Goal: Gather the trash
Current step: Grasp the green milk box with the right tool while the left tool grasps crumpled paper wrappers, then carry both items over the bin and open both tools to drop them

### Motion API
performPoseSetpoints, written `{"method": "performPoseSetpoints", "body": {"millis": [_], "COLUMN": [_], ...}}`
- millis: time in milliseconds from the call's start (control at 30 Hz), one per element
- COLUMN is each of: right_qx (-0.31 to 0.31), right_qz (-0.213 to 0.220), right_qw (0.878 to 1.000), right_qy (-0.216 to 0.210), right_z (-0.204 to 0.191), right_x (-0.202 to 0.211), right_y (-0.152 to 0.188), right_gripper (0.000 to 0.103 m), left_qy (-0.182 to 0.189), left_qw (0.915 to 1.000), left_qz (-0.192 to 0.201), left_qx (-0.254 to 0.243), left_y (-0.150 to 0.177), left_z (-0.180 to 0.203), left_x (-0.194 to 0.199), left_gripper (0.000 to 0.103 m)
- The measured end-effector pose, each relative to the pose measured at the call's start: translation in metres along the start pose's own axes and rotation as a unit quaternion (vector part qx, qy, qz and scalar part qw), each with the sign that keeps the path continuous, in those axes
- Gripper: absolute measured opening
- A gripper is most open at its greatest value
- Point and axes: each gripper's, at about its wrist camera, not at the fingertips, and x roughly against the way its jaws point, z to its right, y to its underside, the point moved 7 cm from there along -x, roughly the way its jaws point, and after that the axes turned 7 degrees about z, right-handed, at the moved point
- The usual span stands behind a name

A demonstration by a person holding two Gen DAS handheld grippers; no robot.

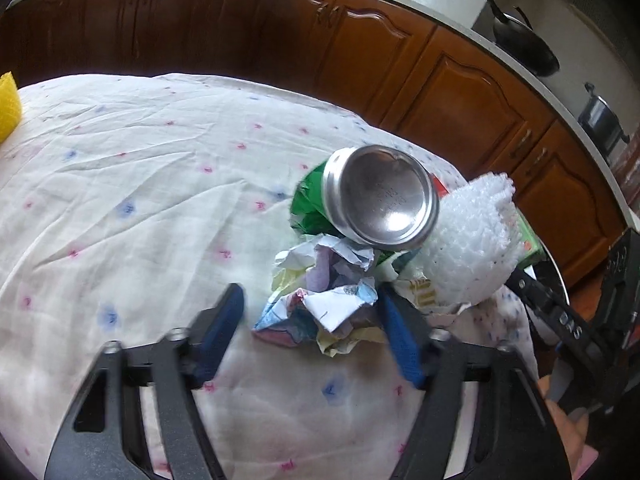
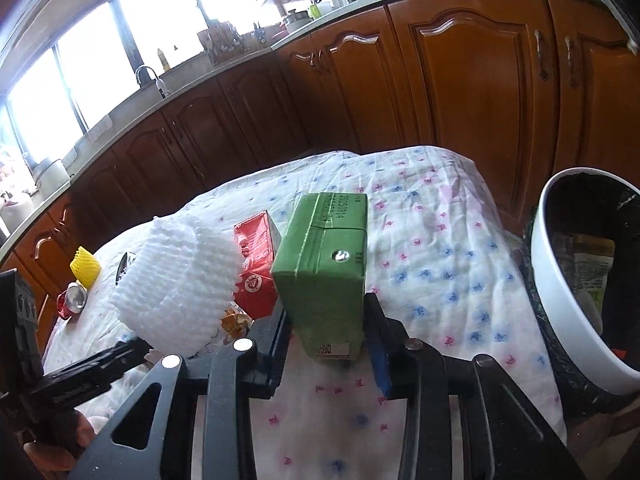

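Observation:
A wad of crumpled printed paper (image 1: 332,304) lies on the flowered tablecloth (image 1: 120,200). My left gripper (image 1: 310,296) stands open around it: the right blue pad touches the paper and the left pad is clear of it. Just behind the paper lies a green can (image 1: 380,204) with its silver bottom facing me, next to a white foam net (image 1: 468,240). In the right wrist view a green carton (image 2: 324,264) stands upright between the fingers of my right gripper (image 2: 326,312), which is shut on its lower part.
A white bin with a black liner (image 2: 560,280) stands at the table's right edge, with wrappers inside. A red carton (image 2: 256,264), the foam net (image 2: 176,280), a yellow foam net (image 2: 86,268) and a red can (image 2: 72,300) sit to the left. Wooden cabinets (image 2: 460,80) lie behind.

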Motion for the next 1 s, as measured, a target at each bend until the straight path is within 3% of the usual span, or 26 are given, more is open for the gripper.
{"method": "performPoseSetpoints", "body": {"millis": [33,167,467,767,1000], "right_qx": [-0.001,0.000,-0.016,-0.034,-0.045], "right_qz": [0.001,0.004,0.013,0.034,0.055], "right_qw": [1.000,1.000,1.000,0.999,0.997], "right_qy": [-0.003,-0.010,-0.021,-0.011,0.010], "right_z": [0.000,0.001,0.011,0.034,0.061], "right_x": [0.003,0.019,0.063,0.103,0.130], "right_y": [0.001,0.007,0.022,0.025,0.023], "right_gripper": [0.035,0.035,0.034,0.034,0.034], "left_qy": [0.000,0.009,0.042,0.097,0.126], "left_qw": [1.0000,0.9997,0.9987,0.9926,0.9867], "left_qz": [-0.005,0.000,0.001,0.000,-0.009], "left_qx": [-0.007,-0.021,-0.031,-0.074,-0.103], "left_y": [0.002,0.007,0.031,0.044,0.047], "left_z": [0.002,0.007,0.021,0.079,0.124], "left_x": [-0.001,0.008,0.051,0.075,0.071], "left_gripper": [0.043,0.032,0.029,0.029,0.029]}}
